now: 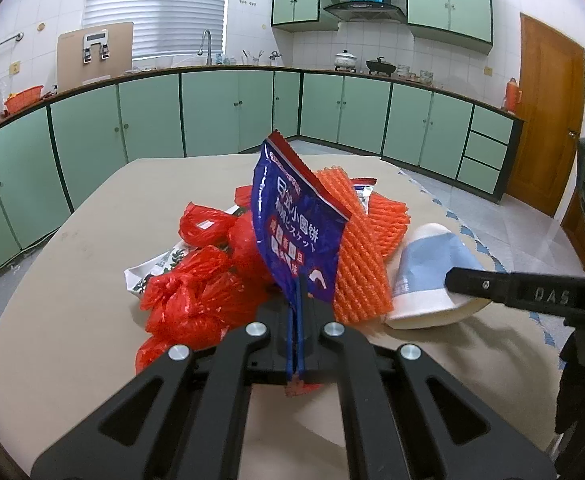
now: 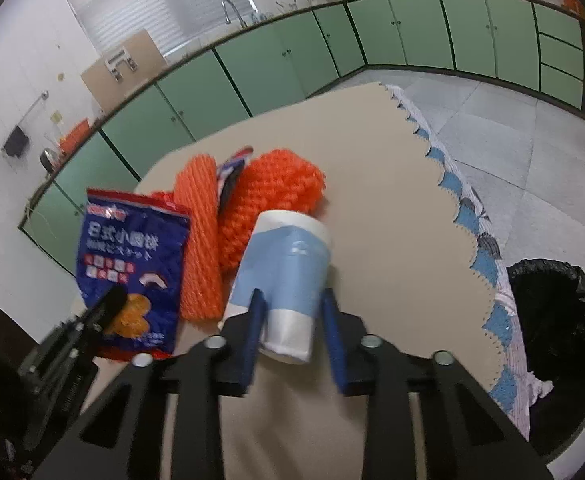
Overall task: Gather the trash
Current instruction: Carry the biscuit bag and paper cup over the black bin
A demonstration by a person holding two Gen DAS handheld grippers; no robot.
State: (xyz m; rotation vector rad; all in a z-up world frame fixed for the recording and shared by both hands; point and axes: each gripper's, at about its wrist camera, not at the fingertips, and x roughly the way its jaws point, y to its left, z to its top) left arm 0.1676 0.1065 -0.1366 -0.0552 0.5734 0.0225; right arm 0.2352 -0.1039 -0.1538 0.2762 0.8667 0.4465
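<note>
My left gripper is shut on the lower edge of a blue snack bag, which stands upright above the pile. Behind it lie orange foam nets and crumpled red plastic bags. A white and light-blue paper cup lies on its side on the beige table. My right gripper straddles the cup's near end, with its blue pads against the cup's sides. In the left wrist view one right finger rests over the cup. The bag and the left gripper show at the left.
A bin with a black liner stands on the floor beyond the table's right edge. A blue and white patterned cloth hangs along that edge. Green kitchen cabinets line the far walls. A wooden door is at the right.
</note>
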